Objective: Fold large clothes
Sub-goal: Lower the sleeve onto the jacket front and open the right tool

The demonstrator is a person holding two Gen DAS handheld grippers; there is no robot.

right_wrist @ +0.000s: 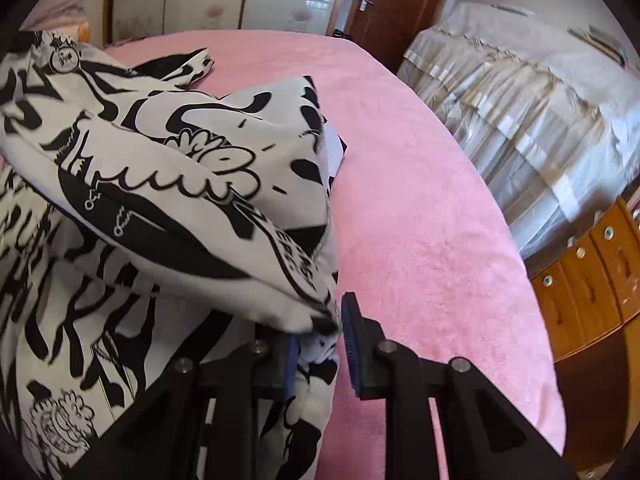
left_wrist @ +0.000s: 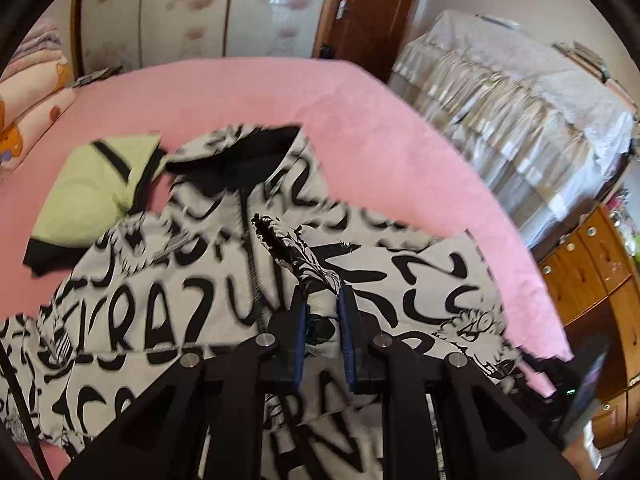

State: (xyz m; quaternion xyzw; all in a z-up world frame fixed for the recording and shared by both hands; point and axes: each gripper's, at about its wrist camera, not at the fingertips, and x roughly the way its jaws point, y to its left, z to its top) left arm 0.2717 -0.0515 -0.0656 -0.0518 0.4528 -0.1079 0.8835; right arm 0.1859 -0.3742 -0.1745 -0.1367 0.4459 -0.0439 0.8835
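Note:
A white jacket with black lettering lies spread on the pink bed. My left gripper is shut on a bunched fold of the jacket near its zipper. In the right wrist view the same jacket is lifted into a puffy fold above the pink bed. My right gripper is shut on the jacket's edge; its left finger is mostly hidden by cloth.
A folded light-green garment with black trim lies on the bed beyond the jacket. A cloth-covered piece of furniture and a wooden drawer cabinet stand right of the bed. Stacked bedding sits at the far left.

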